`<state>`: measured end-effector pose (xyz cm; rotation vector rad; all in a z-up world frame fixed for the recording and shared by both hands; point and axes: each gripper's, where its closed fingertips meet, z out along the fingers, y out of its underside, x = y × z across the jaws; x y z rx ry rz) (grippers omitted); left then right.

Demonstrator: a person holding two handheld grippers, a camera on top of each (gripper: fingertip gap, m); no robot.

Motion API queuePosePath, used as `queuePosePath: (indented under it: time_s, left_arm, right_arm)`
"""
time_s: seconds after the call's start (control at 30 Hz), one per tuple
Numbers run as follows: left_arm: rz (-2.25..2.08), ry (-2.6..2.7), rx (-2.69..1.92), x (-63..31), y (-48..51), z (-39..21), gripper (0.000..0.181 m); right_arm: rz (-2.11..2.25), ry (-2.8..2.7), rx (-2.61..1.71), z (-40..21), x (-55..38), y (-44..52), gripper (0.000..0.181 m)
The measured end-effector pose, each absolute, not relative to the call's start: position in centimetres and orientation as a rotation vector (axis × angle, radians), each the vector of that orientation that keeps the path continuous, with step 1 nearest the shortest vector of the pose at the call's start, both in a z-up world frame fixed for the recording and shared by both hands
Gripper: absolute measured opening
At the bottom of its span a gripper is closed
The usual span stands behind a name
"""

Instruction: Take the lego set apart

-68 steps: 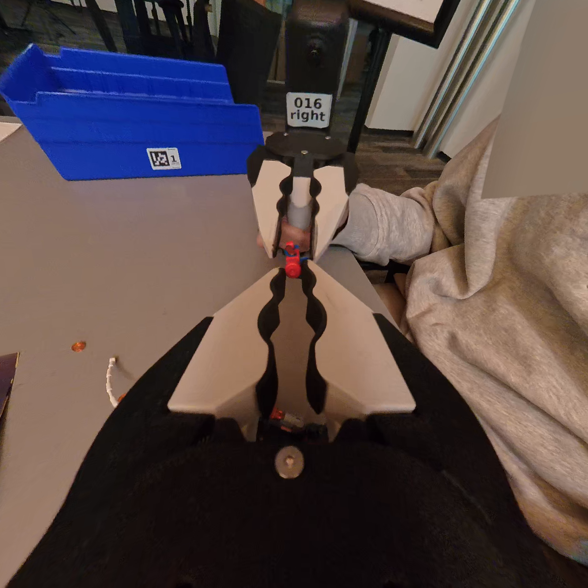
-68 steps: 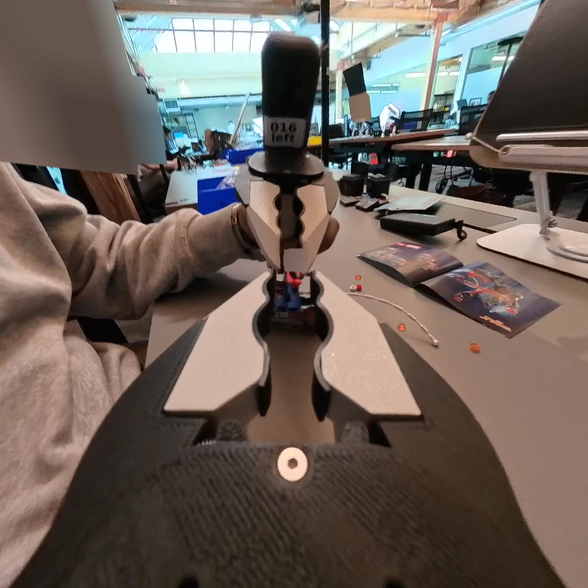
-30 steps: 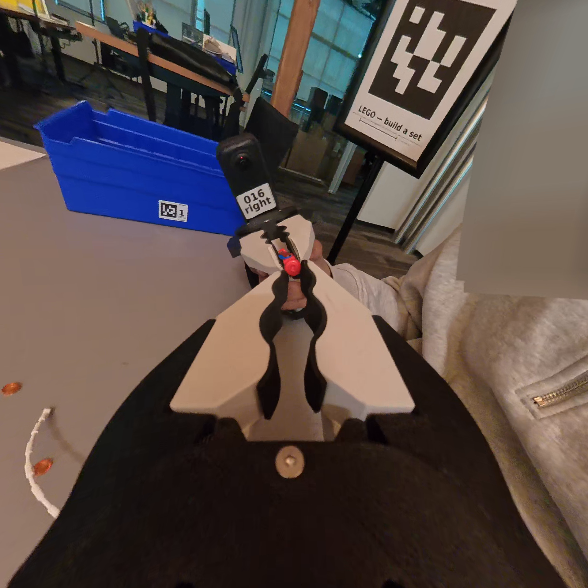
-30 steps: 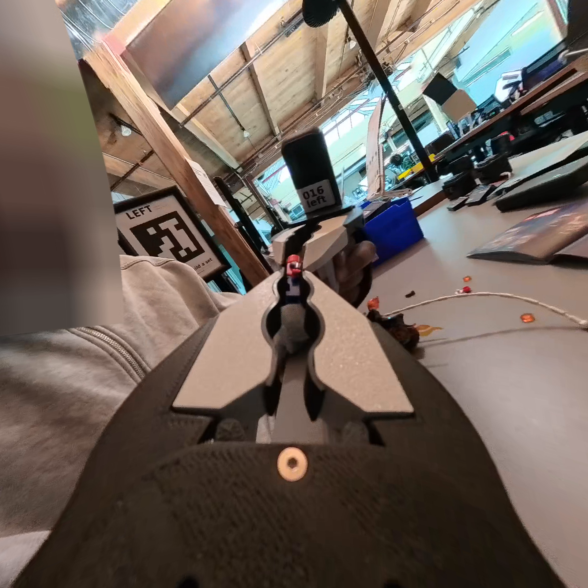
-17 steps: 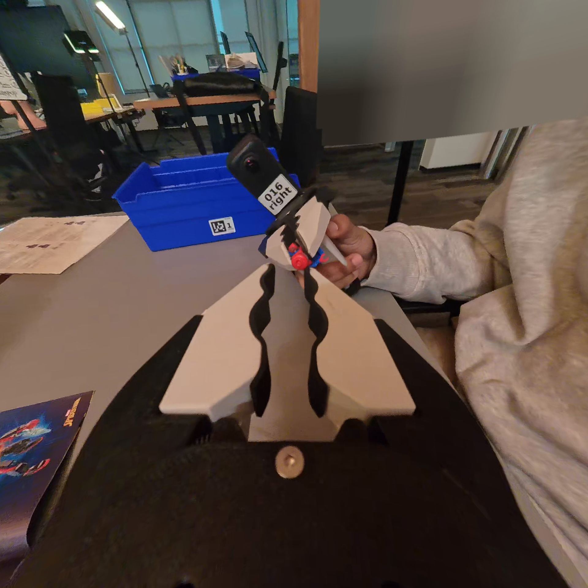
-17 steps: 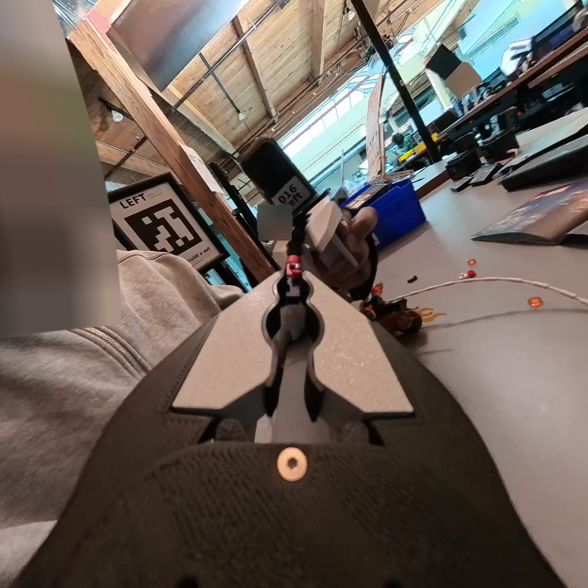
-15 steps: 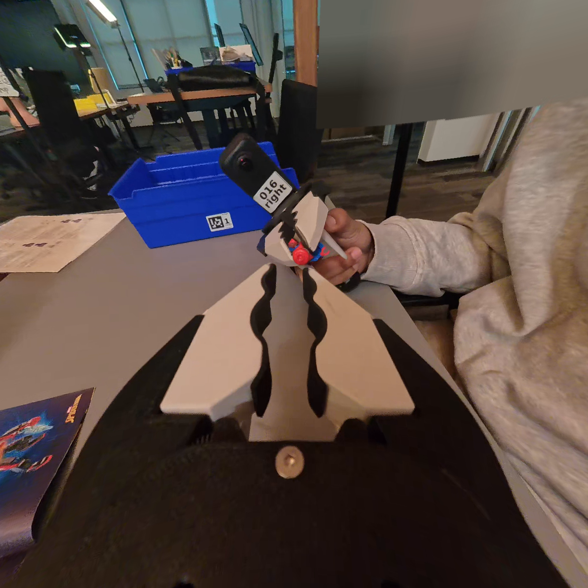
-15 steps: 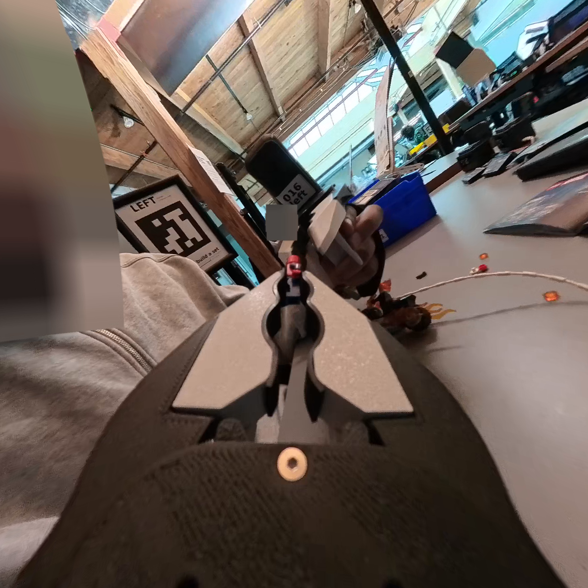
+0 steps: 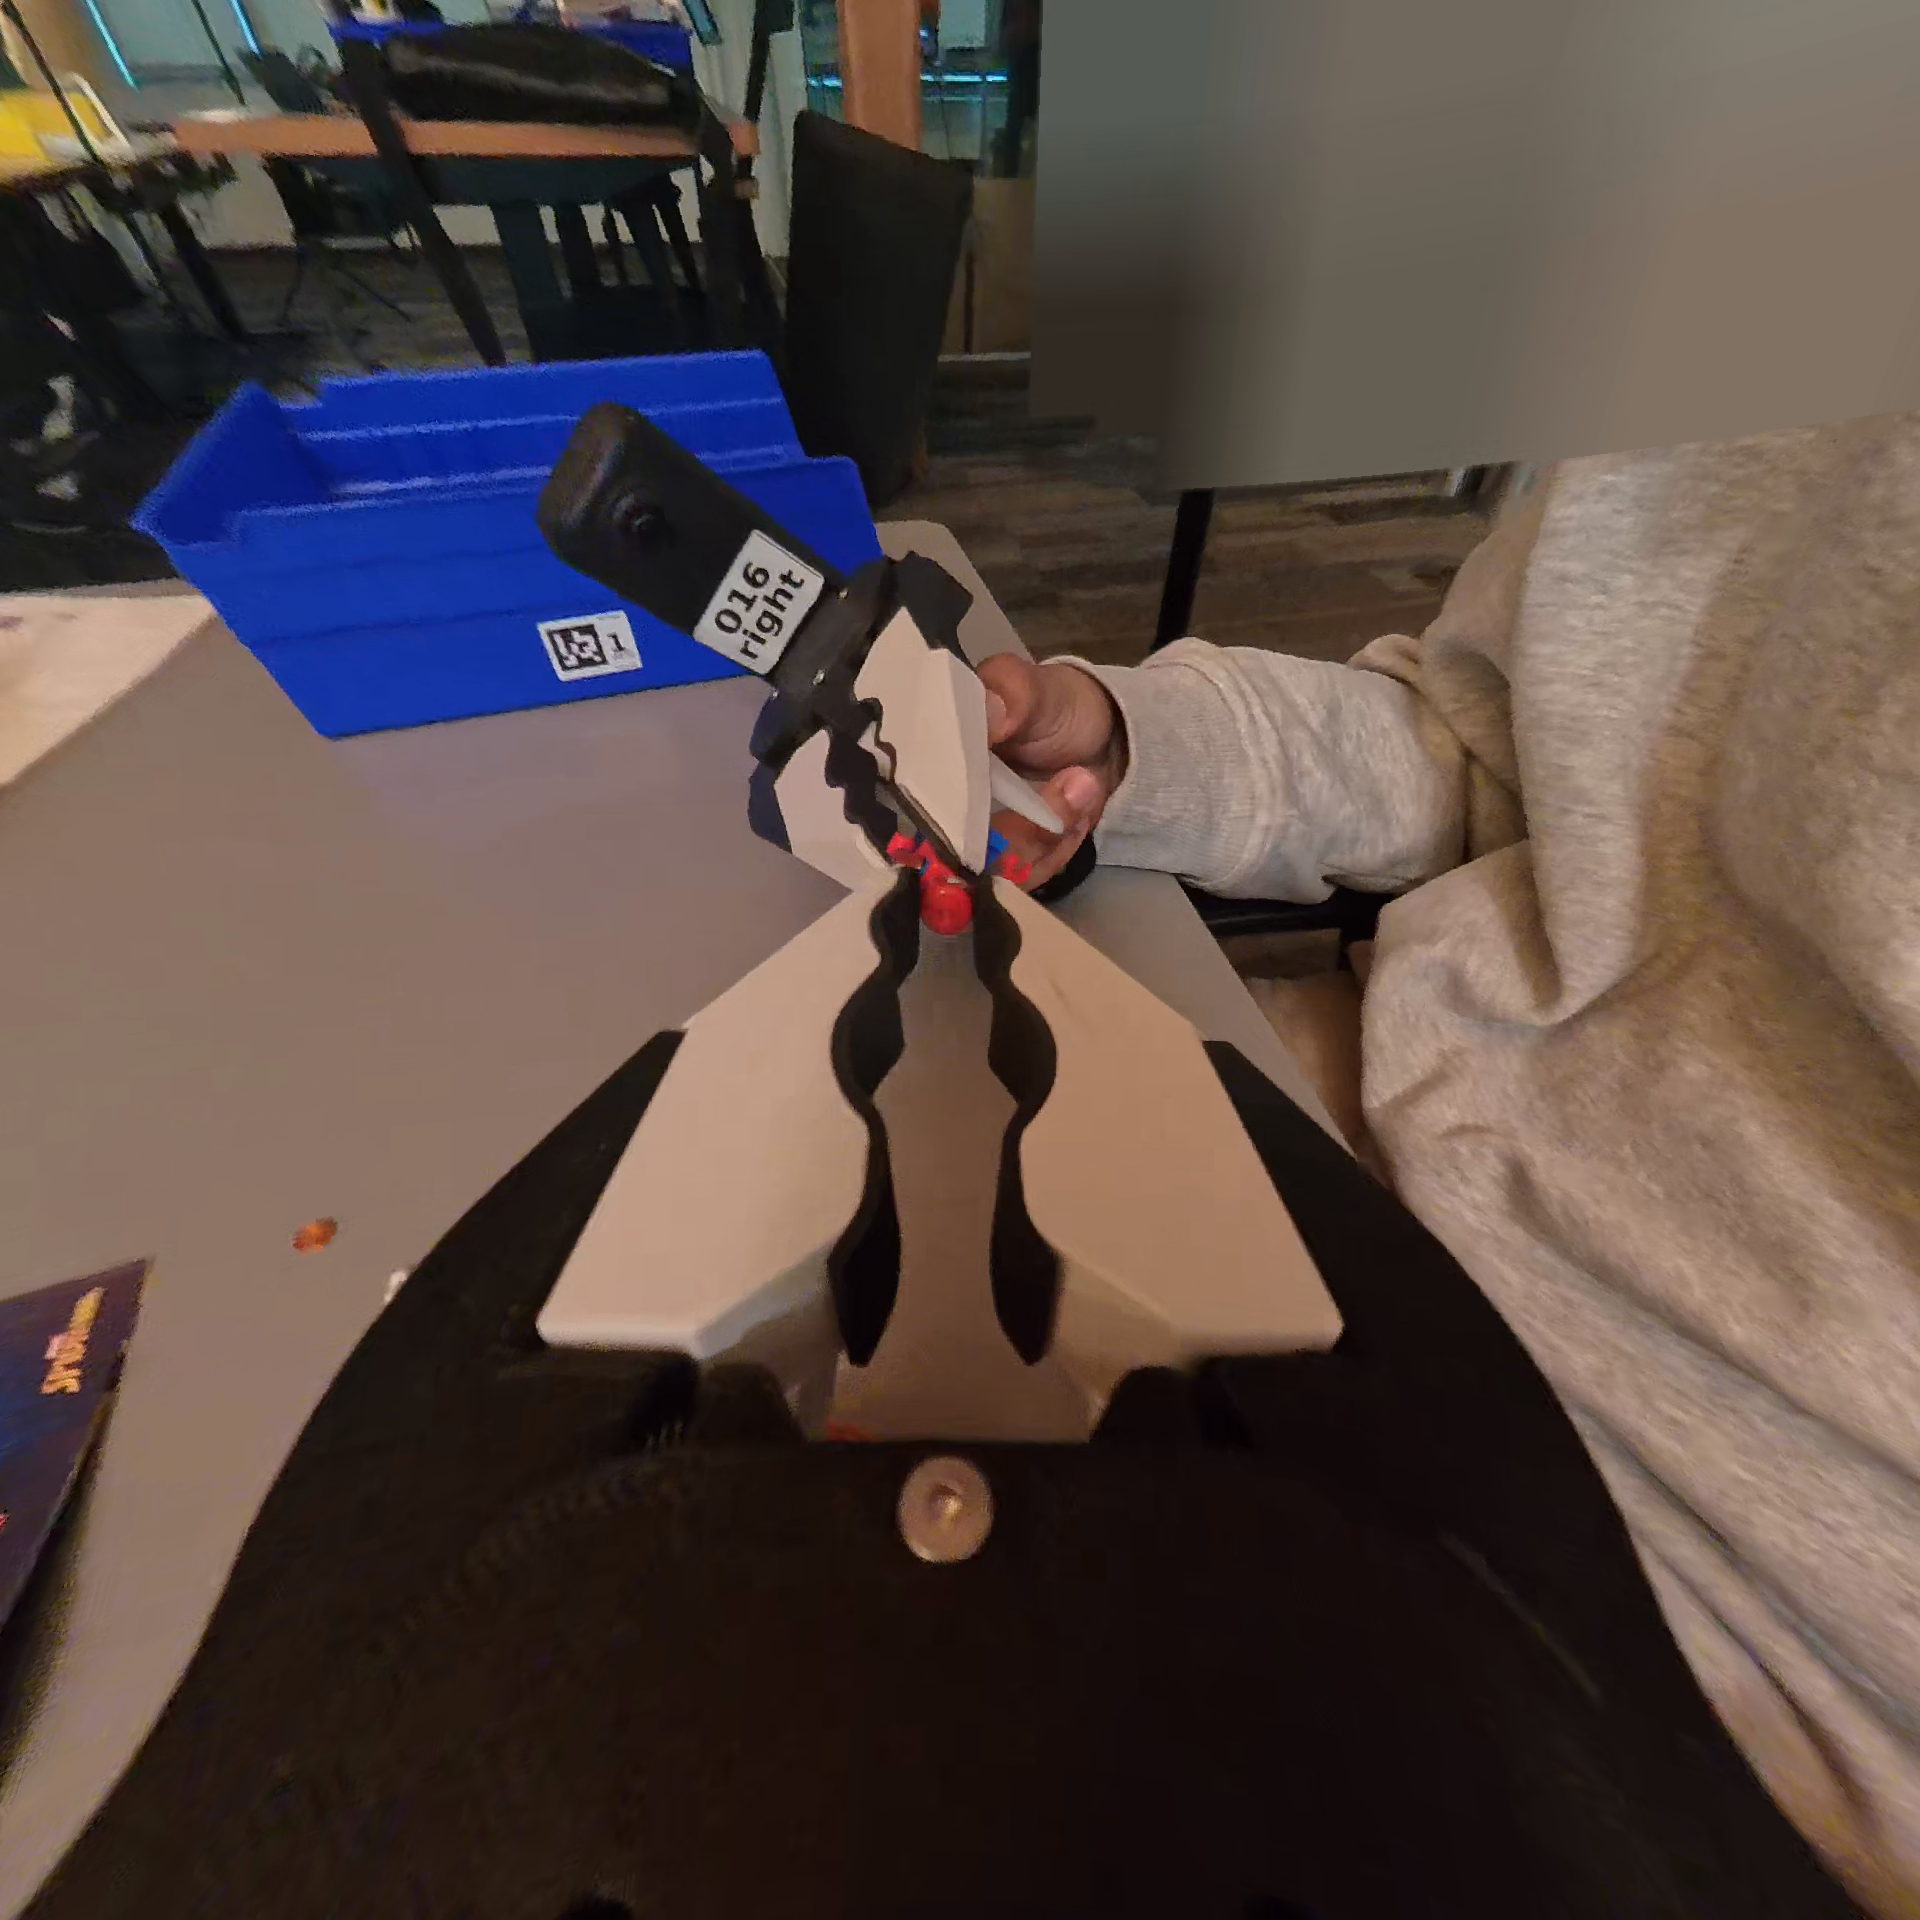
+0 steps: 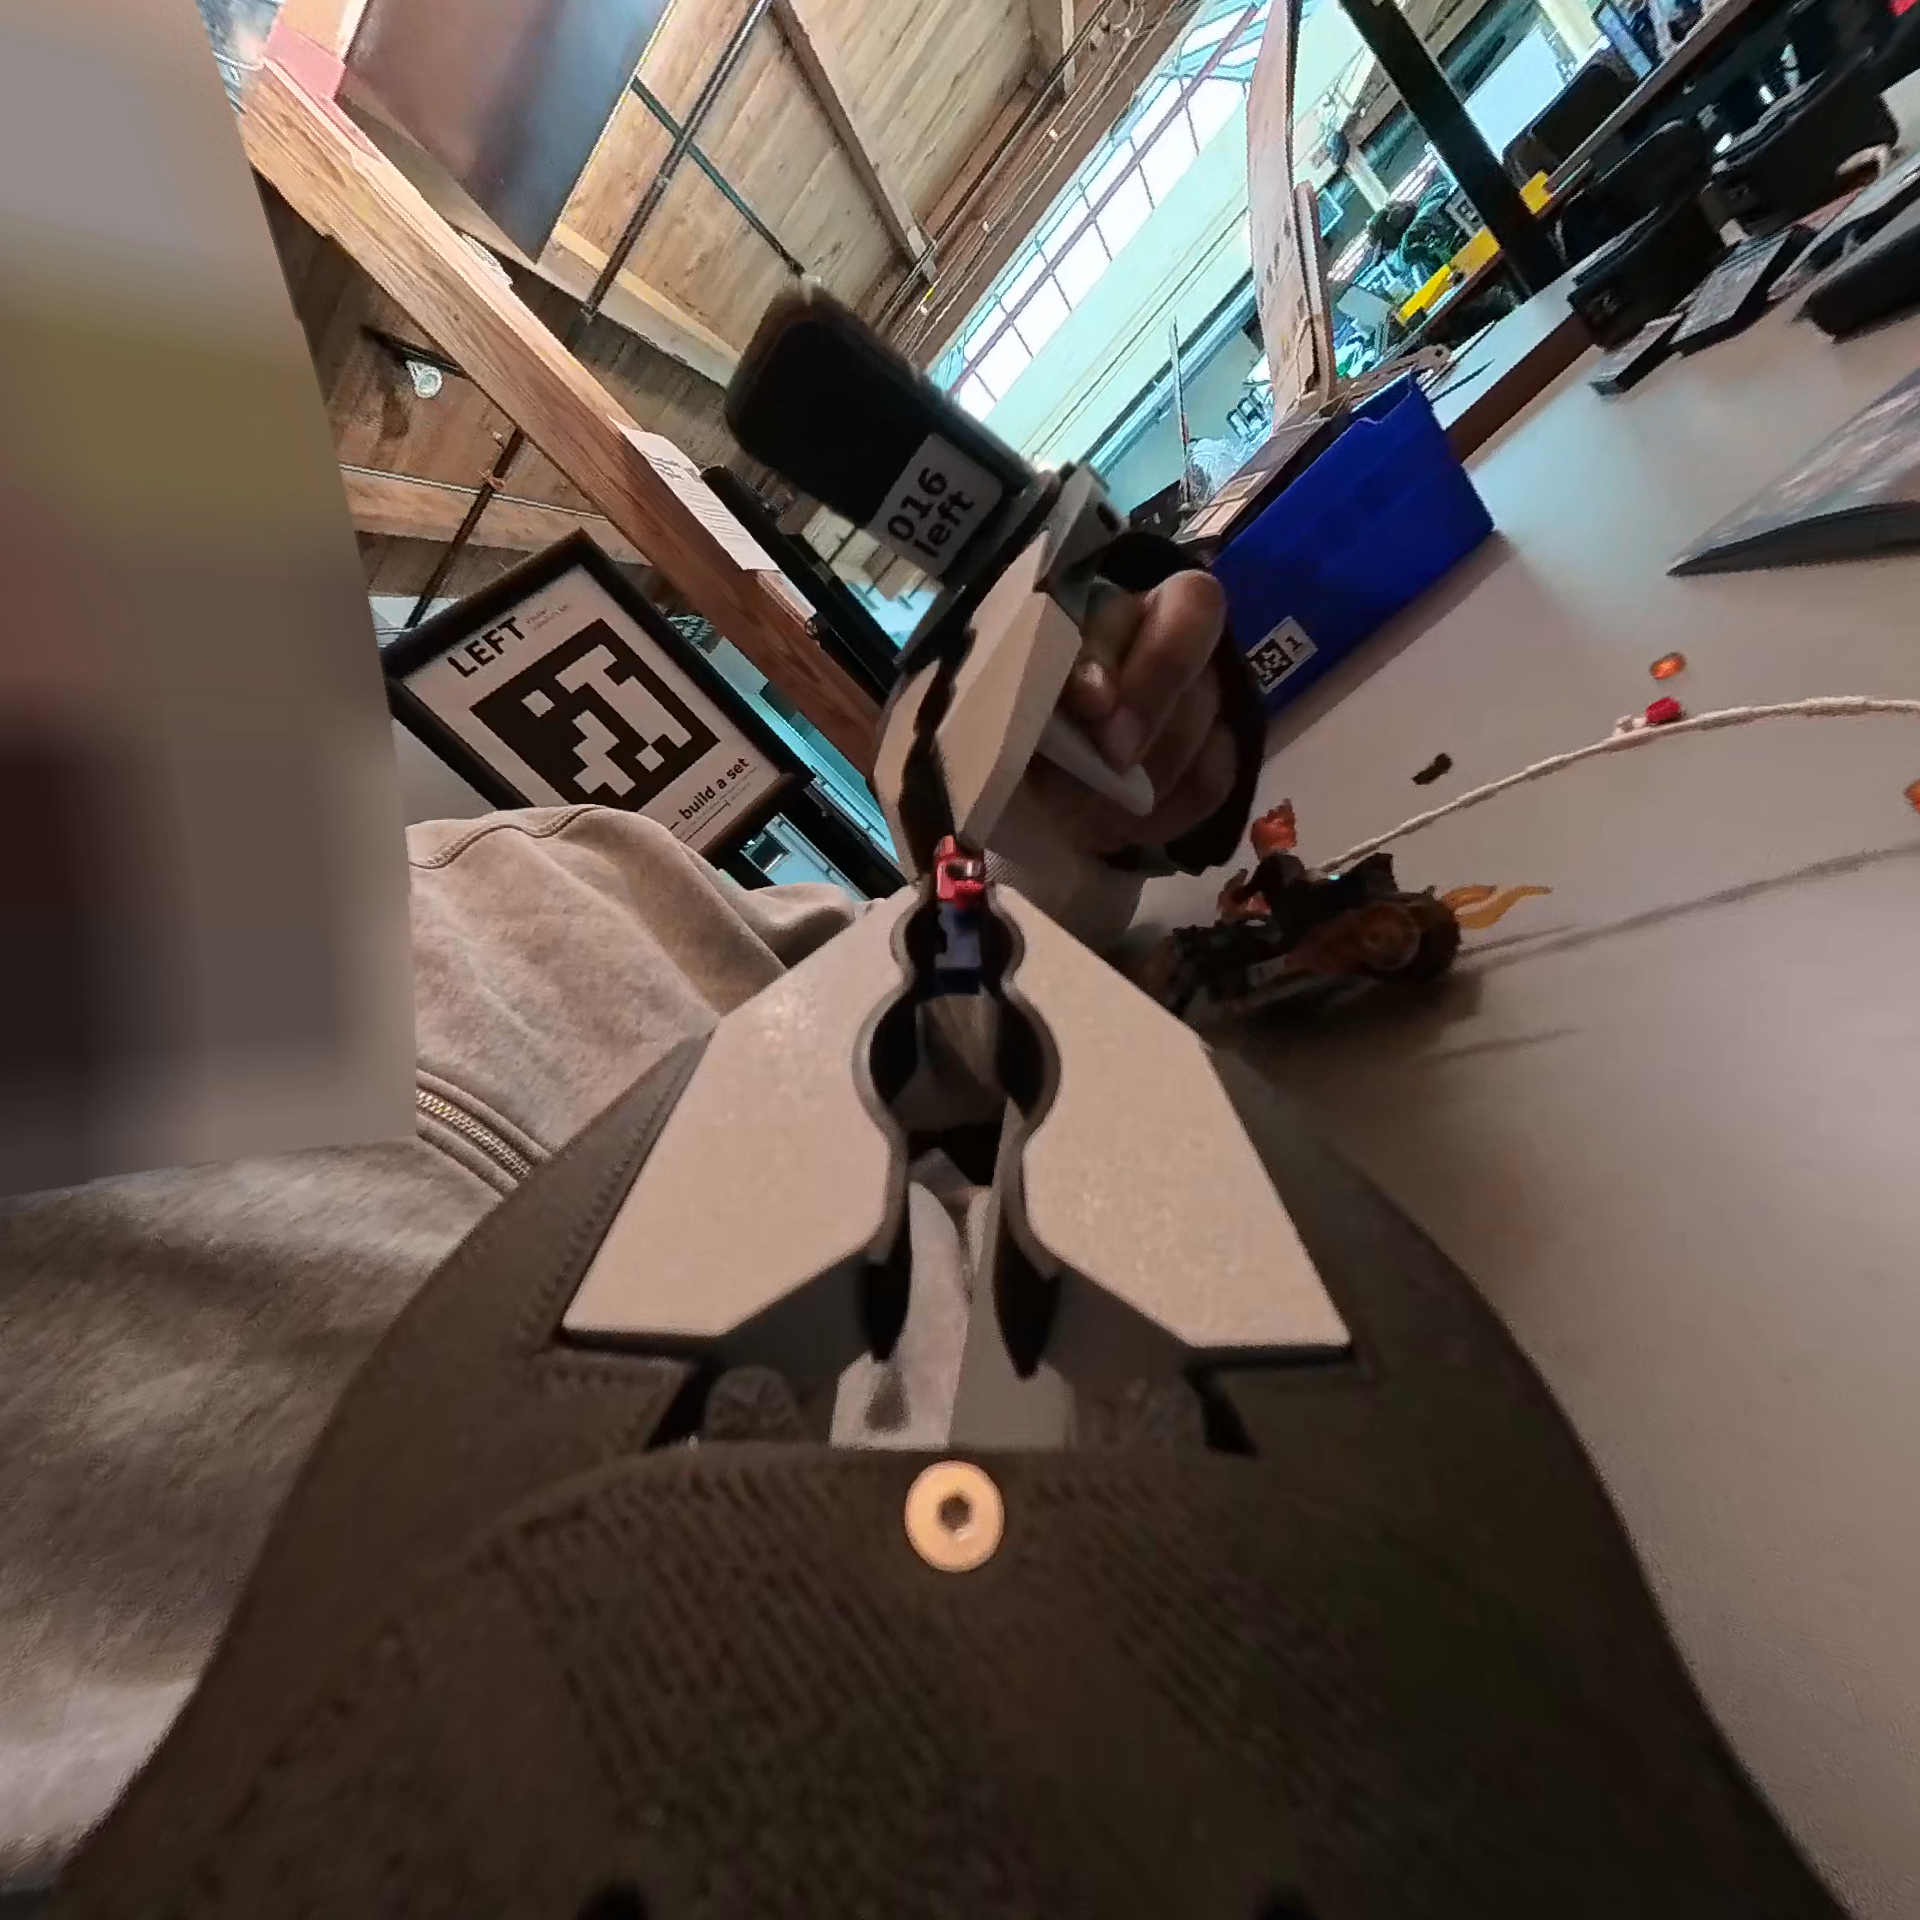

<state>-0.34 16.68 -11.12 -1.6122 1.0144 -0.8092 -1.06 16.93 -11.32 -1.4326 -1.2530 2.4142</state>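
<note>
A small red and blue minifigure point(image 9: 943, 902) is held in the air between my two grippers, over the near table edge. My right gripper point(image 10: 958, 914) is shut on its blue body point(image 10: 961, 951); in the left wrist view this gripper point(image 9: 940, 847) comes down from the upper left. My left gripper point(image 9: 943, 896) meets it tip to tip, its black pads closed on the round red head. In the right wrist view the left gripper point(image 10: 943, 836) tilts in from above onto the red head point(image 10: 956, 878).
A black and orange lego motorcycle point(image 10: 1320, 935) lies on the grey table point(image 9: 364, 935) beside a white string point(image 10: 1558, 769) and small orange pieces point(image 10: 1668, 665). A blue bin point(image 9: 499, 582) stands at the far edge. A booklet point(image 9: 52, 1403) lies at the left. The person's grey sleeve point(image 9: 1299, 769) is on the right. Less than 4 cm separates the two grippers' tips.
My left gripper was a little apart from the figure with its tips wider; it has moved in and closed on the red head. The right gripper has kept its hold and tilted further.
</note>
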Motion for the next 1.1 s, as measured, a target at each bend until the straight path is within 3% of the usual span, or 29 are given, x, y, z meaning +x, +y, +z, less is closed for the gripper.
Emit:
queuePosePath:
  time_s: [0.5,0.73,0.83,0.9,1.0,1.1]
  left_arm:
    - [-1.328,0.481,-1.616,-1.9,19.1,-7.4,0.000]
    - [-1.090,0.621,-1.669,-1.2,19.2,-9.3,0.000]
    - [-1.132,0.657,-1.686,-0.2,18.8,-9.9,0.035]
    - [-1.173,0.643,-1.687,0.1,18.7,-9.9,0.038]
    - [-1.207,0.624,-1.695,0.5,18.7,-10.0,0.035]
    - [-1.247,0.621,-1.689,0.9,18.5,-9.9,0.022]
  right_arm:
    - [1.821,-1.123,-1.147,-8.4,0.6,20.7,0.005]
    - [1.863,-1.141,-1.186,-9.0,0.6,20.9,0.005]
    - [1.895,-1.149,-1.175,-8.9,0.6,20.5,0.005]
    - [1.892,-1.166,-1.169,-9.0,0.6,20.3,0.005]
    - [1.846,-1.218,-1.165,-9.4,0.2,19.7,0.006]
    - [1.801,-1.259,-1.157,-9.8,-0.1,19.2,0.005]
